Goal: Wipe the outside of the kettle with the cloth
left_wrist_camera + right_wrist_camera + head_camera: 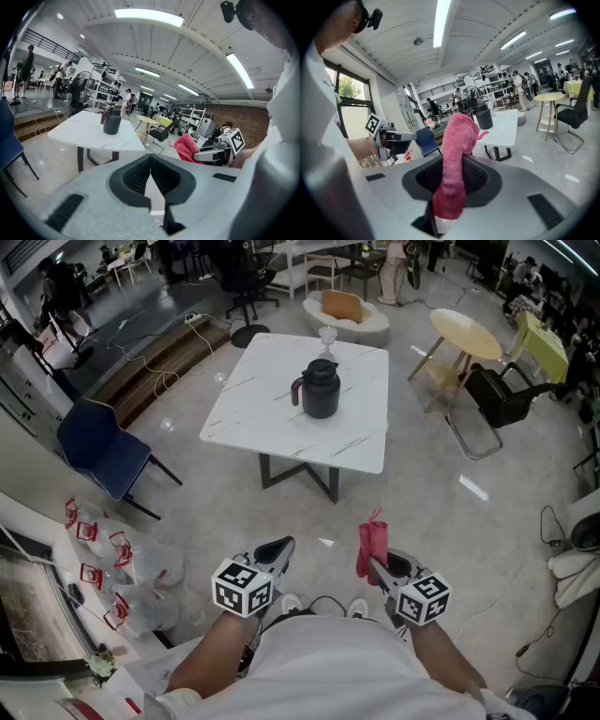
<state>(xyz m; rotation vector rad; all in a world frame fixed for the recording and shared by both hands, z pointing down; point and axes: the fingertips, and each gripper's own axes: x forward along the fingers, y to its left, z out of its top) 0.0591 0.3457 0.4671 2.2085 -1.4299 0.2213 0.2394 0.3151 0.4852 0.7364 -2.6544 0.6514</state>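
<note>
Pink terry cloth (457, 154) stood bunched upright in the jaws of the right gripper (375, 565), pinched near its lower end, at the lower centre of the head view. Just to its left, the left gripper (278, 549) was clenched on nothing, its pads meeting with only floor beyond them.

At the upper centre of the frame, well apart from both grippers, the black kettle (320, 388) stood upright near the middle of a white marble-patterned table (246, 404), lid on and handle turned toward frame left. No wiping had yet begun.

The cloth looked soft, light and floppy, likely to drape round a curved wall. Gripped at one end, its free end might sag away unless pressed flat against the body. The kettle appeared rigid and smooth-sided, probably slippery. Whether it held water could not be told, so its weight was uncertain. On that polished top it seemed liable to slide or turn under a sideways wipe. The handle or the lid knob looked the surest place for the empty gripper to steady it.
</note>
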